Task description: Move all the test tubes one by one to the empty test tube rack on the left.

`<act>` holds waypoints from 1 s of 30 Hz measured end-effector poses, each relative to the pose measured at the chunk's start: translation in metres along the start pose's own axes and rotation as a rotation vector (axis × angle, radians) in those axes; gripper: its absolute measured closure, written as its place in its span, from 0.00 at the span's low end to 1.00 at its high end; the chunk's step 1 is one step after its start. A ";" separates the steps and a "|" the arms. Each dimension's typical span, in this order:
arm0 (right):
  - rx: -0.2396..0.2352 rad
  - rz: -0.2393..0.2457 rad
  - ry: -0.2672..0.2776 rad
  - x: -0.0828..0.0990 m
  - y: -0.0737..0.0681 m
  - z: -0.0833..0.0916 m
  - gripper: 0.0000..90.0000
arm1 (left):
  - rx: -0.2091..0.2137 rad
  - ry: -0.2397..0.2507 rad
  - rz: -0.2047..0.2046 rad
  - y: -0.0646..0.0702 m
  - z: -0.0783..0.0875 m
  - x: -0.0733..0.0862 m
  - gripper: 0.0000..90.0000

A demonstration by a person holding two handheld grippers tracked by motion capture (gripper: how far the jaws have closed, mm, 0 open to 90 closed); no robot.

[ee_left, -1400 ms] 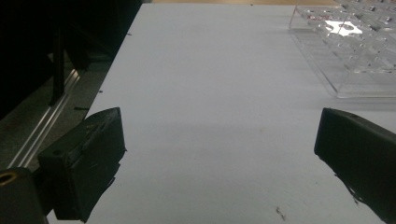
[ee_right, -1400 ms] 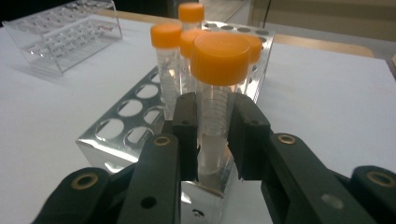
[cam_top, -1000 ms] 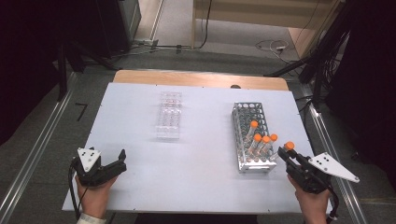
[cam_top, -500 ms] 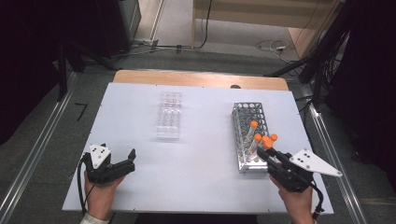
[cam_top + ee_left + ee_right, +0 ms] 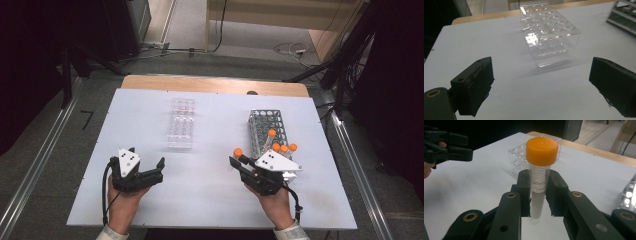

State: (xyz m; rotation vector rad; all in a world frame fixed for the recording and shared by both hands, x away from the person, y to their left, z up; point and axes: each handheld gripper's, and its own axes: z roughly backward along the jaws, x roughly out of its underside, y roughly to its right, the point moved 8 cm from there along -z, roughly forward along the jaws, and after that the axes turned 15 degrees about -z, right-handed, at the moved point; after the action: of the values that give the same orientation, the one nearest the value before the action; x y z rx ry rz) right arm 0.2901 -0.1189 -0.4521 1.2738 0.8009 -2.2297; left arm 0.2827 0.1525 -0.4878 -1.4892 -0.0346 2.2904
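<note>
The right gripper (image 5: pixel 537 195) clamps an orange-capped tube (image 5: pixel 539 173) upright — just left of the metal rack (image 5: pixel 266 131). The left gripper (image 5: pixel 544 85), jaws wide and just closing slightly, holds nothing — near the clear rack (image 5: pixel 549 32).

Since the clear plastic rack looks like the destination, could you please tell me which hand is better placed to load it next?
Probably the right. The right tongs already clamp the orange-capped clear tube upright. The left tongs stand open with nothing between them, facing the clear plastic rack, so they could steady it.
</note>
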 end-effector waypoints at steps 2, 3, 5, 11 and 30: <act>-0.005 0.004 -0.006 0.001 -0.003 -0.007 0.80 | 0.010 0.006 -0.001 0.003 0.000 -0.003 0.07; -0.005 0.004 -0.006 0.001 -0.003 -0.007 0.80 | 0.024 0.013 0.000 0.006 0.000 -0.006 0.07; -0.011 0.013 -0.019 0.001 -0.008 -0.018 0.80 | 0.054 0.034 -0.005 0.015 0.002 -0.017 0.08; -0.012 0.044 -0.047 0.005 -0.018 -0.040 0.80 | 0.106 0.070 -0.022 0.031 0.005 -0.035 0.10; -0.044 0.058 -0.101 0.014 -0.036 -0.082 0.80 | 0.232 0.106 -0.009 0.052 0.002 -0.057 0.17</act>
State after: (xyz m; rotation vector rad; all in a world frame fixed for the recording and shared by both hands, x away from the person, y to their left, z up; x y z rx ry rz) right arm 0.3113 -0.0389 -0.4882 1.1404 0.7614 -2.1986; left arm 0.2844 0.0858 -0.4493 -1.4818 0.2453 2.1220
